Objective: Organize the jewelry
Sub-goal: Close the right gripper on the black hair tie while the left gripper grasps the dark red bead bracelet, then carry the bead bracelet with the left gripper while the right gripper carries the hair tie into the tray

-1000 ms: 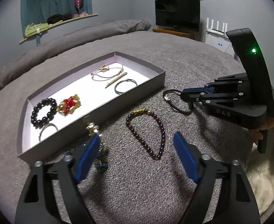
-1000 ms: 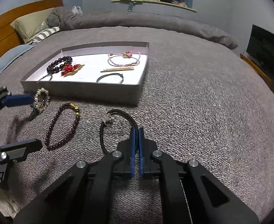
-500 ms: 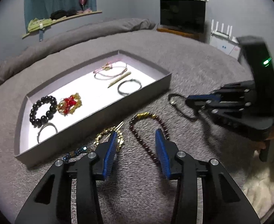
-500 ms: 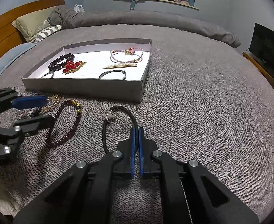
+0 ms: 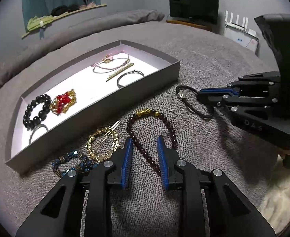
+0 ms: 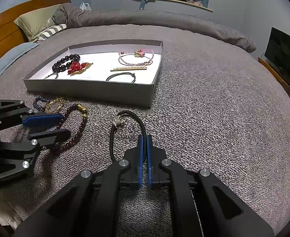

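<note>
A dark red beaded bracelet (image 5: 152, 130) with gold beads lies flat on the grey bed cover (image 5: 204, 59), just in front of a shallow grey tray (image 5: 109, 106). The left claw (image 5: 145, 148) is released, its blue pads spread to either side of the bracelet's near strand, above it. Beside it lie a gold hoop piece (image 5: 103, 144) and a blue beaded piece (image 5: 74, 162). The right claw (image 6: 144, 144) is clenched on a black cord bracelet (image 6: 125, 126) with a small silver charm, resting on the cover to the right. Only the right wrist view shows the wooden headboard (image 6: 12, 31) and pillows; only the left wrist view shows the white router (image 5: 239, 23) beside the television (image 5: 193, 3).
</note>
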A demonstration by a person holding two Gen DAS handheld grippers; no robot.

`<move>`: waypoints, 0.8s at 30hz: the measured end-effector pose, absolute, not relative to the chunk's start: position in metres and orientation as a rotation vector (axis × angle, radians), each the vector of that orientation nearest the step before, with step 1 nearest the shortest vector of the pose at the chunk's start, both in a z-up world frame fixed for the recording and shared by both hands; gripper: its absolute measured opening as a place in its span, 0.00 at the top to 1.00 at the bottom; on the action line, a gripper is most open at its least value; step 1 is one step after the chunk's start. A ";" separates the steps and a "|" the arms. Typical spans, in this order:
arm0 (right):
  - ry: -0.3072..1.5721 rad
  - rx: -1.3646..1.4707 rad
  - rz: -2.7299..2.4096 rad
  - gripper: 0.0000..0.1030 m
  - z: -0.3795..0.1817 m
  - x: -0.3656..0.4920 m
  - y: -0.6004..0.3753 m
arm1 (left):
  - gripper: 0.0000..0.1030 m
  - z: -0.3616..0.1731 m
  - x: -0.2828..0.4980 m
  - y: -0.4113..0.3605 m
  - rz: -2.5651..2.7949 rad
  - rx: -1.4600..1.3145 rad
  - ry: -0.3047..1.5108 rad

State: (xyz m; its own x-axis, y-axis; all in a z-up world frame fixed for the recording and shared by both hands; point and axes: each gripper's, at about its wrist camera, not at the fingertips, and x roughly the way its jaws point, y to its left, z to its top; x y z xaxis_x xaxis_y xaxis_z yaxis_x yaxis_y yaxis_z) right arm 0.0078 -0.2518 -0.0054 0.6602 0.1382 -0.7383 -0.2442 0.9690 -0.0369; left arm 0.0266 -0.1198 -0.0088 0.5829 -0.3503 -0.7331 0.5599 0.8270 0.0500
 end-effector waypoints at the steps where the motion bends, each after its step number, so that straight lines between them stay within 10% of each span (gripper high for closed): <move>1: 0.823 -0.137 0.217 0.96 -0.006 0.008 -0.252 | 0.73 -0.011 0.028 -0.119 -0.541 0.283 0.787; 24: 0.726 -0.107 0.273 0.96 0.016 -0.004 -0.250 | 0.95 0.016 0.019 -0.102 -0.581 0.241 0.719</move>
State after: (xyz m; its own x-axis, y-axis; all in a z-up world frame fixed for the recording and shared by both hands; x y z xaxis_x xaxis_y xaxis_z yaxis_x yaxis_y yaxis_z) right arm -0.0039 -0.2504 0.0163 0.7141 0.2094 -0.6680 -0.2831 0.9591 -0.0020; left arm 0.0190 -0.1023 0.0156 0.6043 -0.4163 -0.6794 0.5768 0.8168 0.0125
